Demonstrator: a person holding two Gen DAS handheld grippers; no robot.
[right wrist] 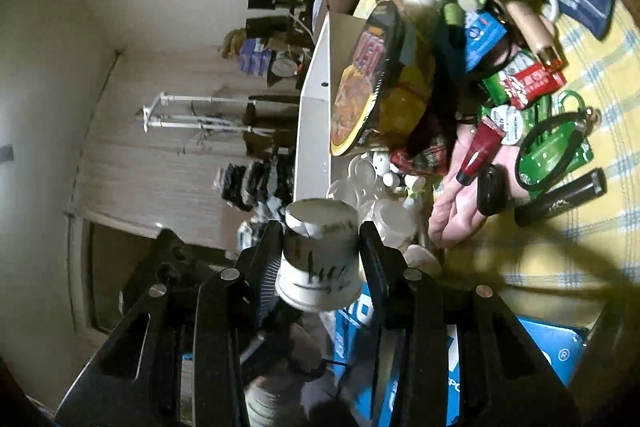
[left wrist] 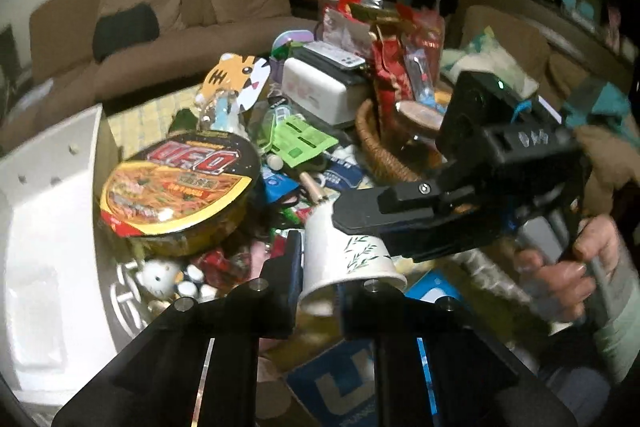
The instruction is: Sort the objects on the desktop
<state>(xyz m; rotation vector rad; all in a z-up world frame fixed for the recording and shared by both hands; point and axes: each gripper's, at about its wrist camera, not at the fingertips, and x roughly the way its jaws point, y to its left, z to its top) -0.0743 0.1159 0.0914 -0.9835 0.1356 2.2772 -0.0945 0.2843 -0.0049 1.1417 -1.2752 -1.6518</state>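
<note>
Nearest the lens in both views is a white paper cup (left wrist: 347, 254) printed with green leaves, lying on its side in mid-air above the cluttered worktop (right wrist: 592, 75). The right tool (right wrist: 320, 247) is clamped on it, one finger on each side of the cup wall. The left tool (left wrist: 320, 263) stands around the cup's rim end; its fingers sit close on either side, but I cannot tell whether they press it or merely bracket it.

Risks, as I judge them: thin paper gives way easily, so a firm squeeze from either tool could crush or buckle the cup. If both tools pull in different directions it may tear or pop free and fall into the pile below. Should the right tool let go before the left has a real hold, the cup drops among the small items.

Containers: a white box (left wrist: 48, 211) at the left edge holds a round noodle bowl (left wrist: 180, 187), tilted against its wall, with a small white cat figure (left wrist: 160, 277) and several little white pots beside it. A wicker basket (left wrist: 380, 151) further back holds a lidded jar (left wrist: 420, 113). Loose packets, tubes and a green card (left wrist: 304, 143) lie between the two.
</note>
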